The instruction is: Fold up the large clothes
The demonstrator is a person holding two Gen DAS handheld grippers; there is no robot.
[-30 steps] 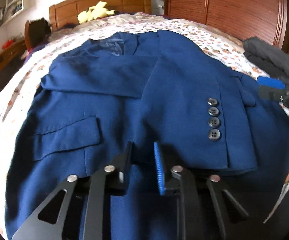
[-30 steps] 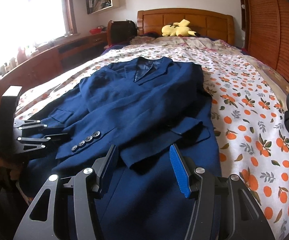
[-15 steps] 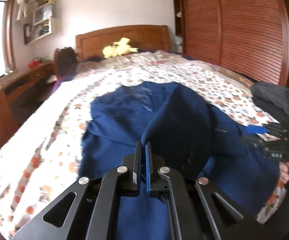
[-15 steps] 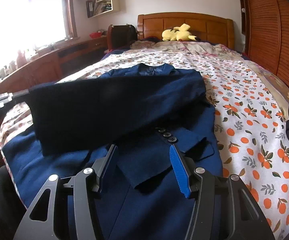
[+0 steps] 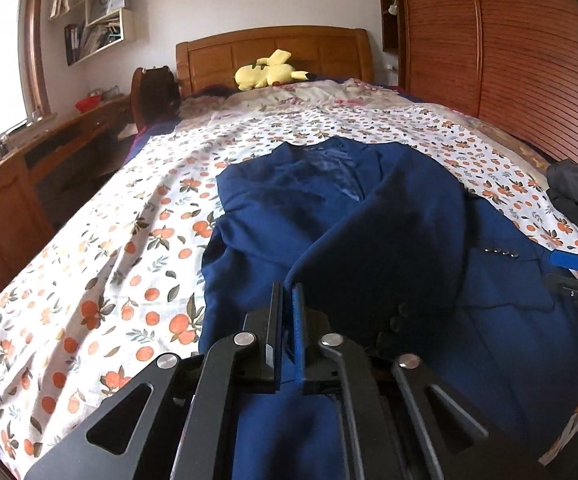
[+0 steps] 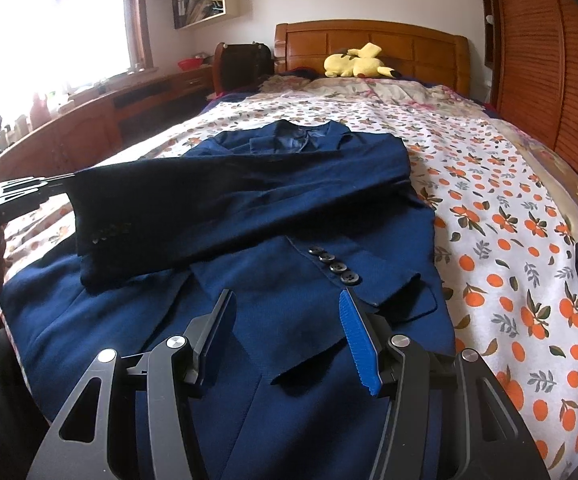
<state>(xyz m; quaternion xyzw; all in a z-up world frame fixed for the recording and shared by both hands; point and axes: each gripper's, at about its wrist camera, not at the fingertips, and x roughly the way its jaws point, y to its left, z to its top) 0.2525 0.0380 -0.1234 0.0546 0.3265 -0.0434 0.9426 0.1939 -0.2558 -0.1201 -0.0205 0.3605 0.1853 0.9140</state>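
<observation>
One sleeve (image 6: 193,216) hangs clamped in my left claw (image 5: 287,308), lifted over the jacket (image 6: 249,332) on the bed (image 6: 509,240). My right claw (image 6: 289,320) hovers released, jacket hem just beneath. Risk: thin cuff grip slipping, dropping the sleeve crooked.

A navy blue suit jacket (image 6: 273,320) lies spread on a bed covered by a white sheet printed with oranges (image 6: 509,240), collar toward the carved wooden headboard (image 6: 369,44). One sleeve (image 6: 217,208) crosses above the jacket's front. A yellow plush toy (image 6: 357,64) rests before the headboard. A long wooden desk (image 6: 89,120) runs along the bed's left side.
</observation>
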